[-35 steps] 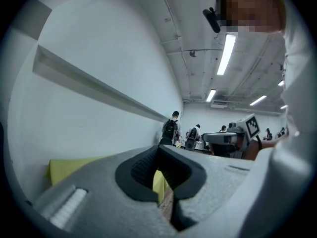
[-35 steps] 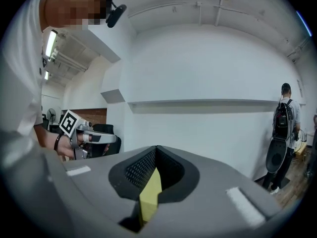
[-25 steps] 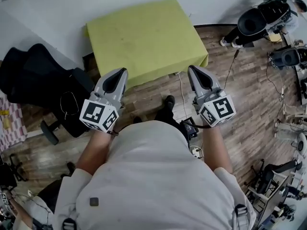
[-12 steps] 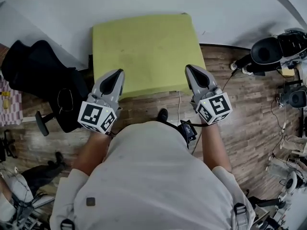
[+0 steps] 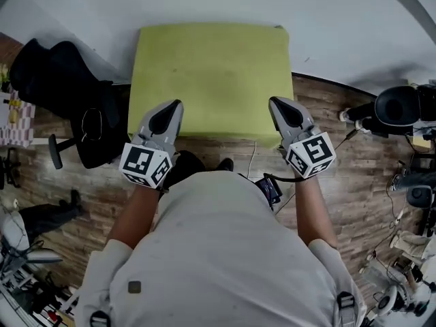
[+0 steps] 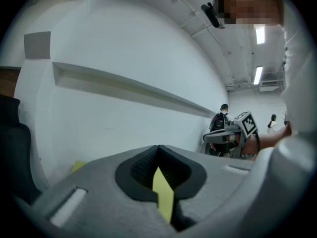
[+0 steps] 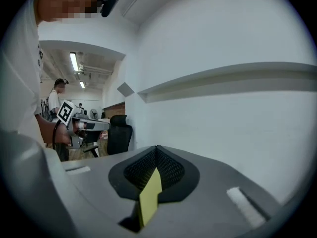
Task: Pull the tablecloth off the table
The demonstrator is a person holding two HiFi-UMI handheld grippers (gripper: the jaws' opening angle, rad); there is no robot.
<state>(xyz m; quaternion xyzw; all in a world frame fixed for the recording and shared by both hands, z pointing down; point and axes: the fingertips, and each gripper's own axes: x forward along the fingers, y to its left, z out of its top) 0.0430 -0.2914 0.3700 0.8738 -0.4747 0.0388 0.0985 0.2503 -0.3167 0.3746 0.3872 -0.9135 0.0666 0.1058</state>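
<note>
A yellow-green tablecloth (image 5: 211,70) covers a small table against the white wall. My left gripper (image 5: 168,107) sits at the cloth's near edge on the left, and my right gripper (image 5: 278,104) at the near edge on the right. Both are shut, each pinching a fold of cloth. In the left gripper view a yellow sliver of tablecloth (image 6: 163,195) stands between the closed jaws of the left gripper (image 6: 158,158). The right gripper view shows the same: tablecloth (image 7: 150,195) clamped in the right gripper (image 7: 156,155). The table itself is hidden under the cloth.
A black office chair (image 5: 65,90) stands just left of the table. Black equipment (image 5: 402,107) and cables lie on the wooden floor (image 5: 354,182) to the right. A small black box (image 5: 268,188) hangs by the person's waist. The white wall (image 5: 204,2) runs behind the table.
The head view has swung so the table now sits square ahead instead of angled. Both grippers stay shut at the cloth's near edge; the cloth has not visibly slid.
</note>
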